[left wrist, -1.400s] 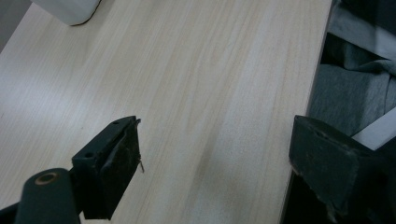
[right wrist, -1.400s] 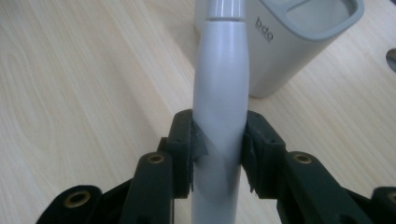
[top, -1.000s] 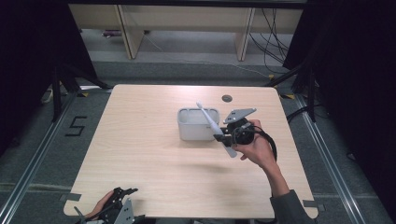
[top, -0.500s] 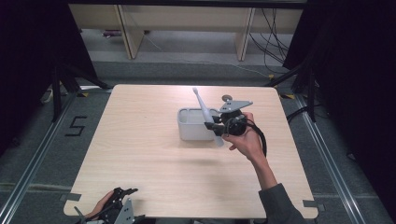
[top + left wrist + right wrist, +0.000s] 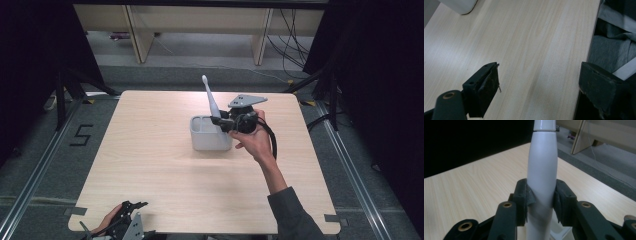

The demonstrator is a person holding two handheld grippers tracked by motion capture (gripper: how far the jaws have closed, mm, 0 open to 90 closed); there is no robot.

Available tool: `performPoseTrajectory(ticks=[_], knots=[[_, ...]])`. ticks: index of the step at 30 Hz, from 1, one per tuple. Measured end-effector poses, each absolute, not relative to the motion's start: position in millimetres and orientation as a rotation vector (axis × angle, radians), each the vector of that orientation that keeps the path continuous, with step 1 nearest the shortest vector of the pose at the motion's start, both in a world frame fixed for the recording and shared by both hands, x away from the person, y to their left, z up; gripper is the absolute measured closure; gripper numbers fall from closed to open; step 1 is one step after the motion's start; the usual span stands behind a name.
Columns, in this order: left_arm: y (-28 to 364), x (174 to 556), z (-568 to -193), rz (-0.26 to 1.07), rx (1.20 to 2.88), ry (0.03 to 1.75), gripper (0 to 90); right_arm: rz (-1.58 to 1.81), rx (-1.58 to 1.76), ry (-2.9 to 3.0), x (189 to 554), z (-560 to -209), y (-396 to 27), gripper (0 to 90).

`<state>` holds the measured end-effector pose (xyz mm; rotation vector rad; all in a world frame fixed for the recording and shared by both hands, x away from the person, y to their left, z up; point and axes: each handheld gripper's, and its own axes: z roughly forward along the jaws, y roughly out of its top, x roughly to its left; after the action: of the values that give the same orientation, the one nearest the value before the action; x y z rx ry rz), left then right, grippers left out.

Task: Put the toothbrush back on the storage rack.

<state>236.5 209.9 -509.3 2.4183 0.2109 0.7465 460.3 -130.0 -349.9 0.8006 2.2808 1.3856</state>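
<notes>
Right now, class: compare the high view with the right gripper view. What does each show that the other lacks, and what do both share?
High view alone: the whole wooden table, the white container with the toothbrush's lower end over it, the brush head at the top, and the left gripper at the near edge.

Right gripper view alone: both pads pressing the handle's sides.

Shared: the right gripper clamping the white electric toothbrush roughly upright.

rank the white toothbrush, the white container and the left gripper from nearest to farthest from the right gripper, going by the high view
1. white toothbrush: clamped in the right gripper, head pointing up.
2. white container: on the table right beside and below the right gripper, to its left.
3. left gripper: far off at the table's near left edge.
</notes>
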Motion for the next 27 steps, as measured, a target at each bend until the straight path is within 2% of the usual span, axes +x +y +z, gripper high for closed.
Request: performPoseTrajectory(ticks=[14,27], knots=[[210.1,236.6,-508.7,0.75,2.427,0.209,16.0,1.415,0.813,2.19,482.4,-339.3,-113.2,66.8],[210.4,236.5,-508.3,0.743,2.426,0.208,16.0,1.409,0.856,2.16,507.2,-353.3,-106.2,66.8]])
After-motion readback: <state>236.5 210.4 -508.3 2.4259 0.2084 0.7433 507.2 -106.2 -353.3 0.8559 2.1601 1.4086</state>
